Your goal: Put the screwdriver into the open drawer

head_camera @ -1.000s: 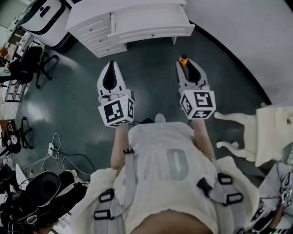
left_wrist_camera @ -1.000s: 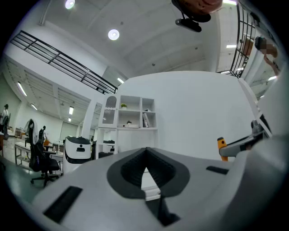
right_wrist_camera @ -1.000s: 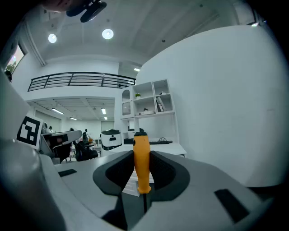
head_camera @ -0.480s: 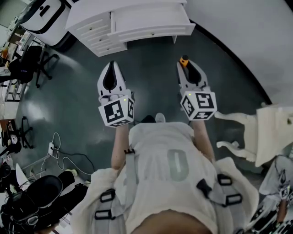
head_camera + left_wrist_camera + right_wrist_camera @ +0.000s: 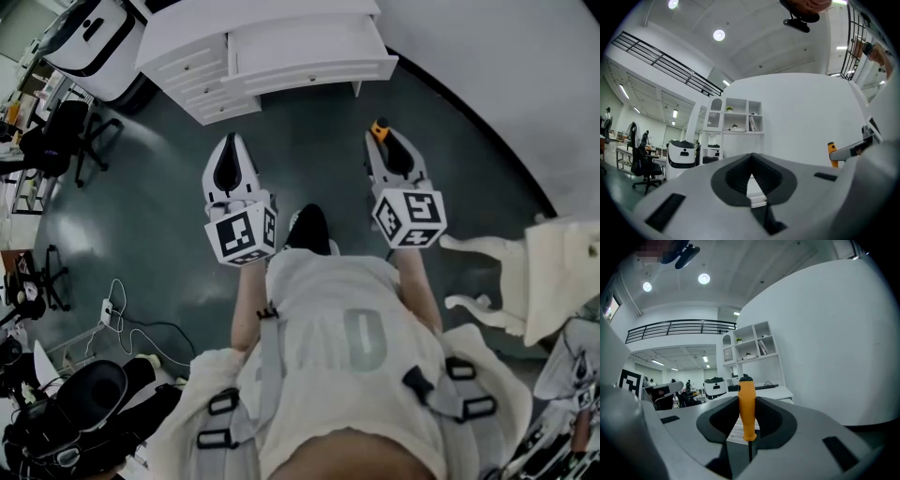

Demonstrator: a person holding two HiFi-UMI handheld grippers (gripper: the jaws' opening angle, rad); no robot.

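In the head view my right gripper [image 5: 379,134] is shut on the screwdriver [image 5: 378,127], whose orange handle sticks out past the jaws. In the right gripper view the screwdriver [image 5: 746,408] stands upright between the dark pads of the right gripper [image 5: 747,400], with its thin shaft running down. My left gripper [image 5: 231,141] [image 5: 751,157] is shut with nothing in it, level with the right one. The open drawer [image 5: 314,69] juts from the white cabinet [image 5: 187,64] on the floor ahead of both grippers, apart from them. From the left gripper view the screwdriver [image 5: 832,153] shows at the right.
A curved white wall [image 5: 506,66] runs along the right. A white carved piece of furniture [image 5: 553,281] stands at the right edge. An office chair [image 5: 66,131] and a white machine [image 5: 89,33] are at the left. A cable [image 5: 122,314] lies on the dark floor.
A black shoe has stepped forward between the two grippers. The cabinet sits slightly nearer in the head view. Both grippers keep their pose and grip.
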